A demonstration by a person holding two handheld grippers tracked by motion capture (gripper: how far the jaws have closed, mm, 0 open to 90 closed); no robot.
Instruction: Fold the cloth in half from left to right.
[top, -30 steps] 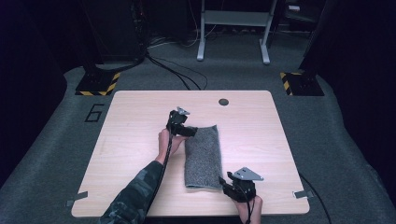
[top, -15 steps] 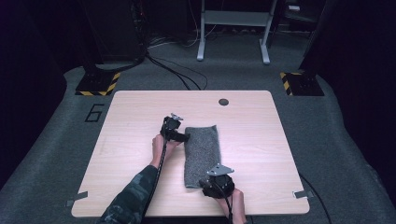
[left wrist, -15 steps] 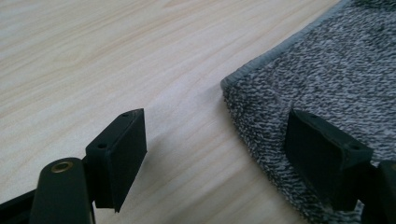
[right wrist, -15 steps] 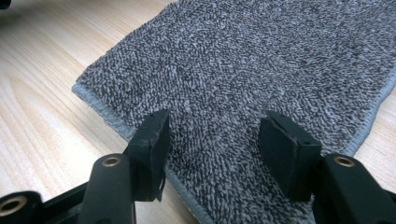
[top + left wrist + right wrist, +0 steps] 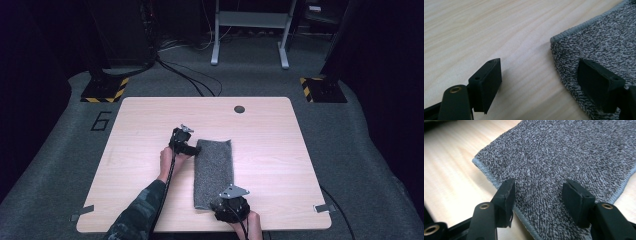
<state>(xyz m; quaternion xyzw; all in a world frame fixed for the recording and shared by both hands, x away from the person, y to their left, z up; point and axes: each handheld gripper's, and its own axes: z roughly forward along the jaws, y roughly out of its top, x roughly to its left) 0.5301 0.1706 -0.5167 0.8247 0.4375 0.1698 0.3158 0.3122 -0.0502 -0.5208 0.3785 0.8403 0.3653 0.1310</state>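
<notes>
Camouflage sleeve (image 5: 137,212), apparently green

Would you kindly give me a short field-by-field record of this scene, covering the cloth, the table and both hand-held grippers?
cloth: grey towel, lying flat as a long strip
surface: light wooden table
left hand-held gripper: open, one jaw over bare wood, the other over the towel's far left corner
right hand-held gripper: open, jaws spread above the towel's near end
table mark: dark round spot near the far edge
floor: grey carpet with black cables
</notes>
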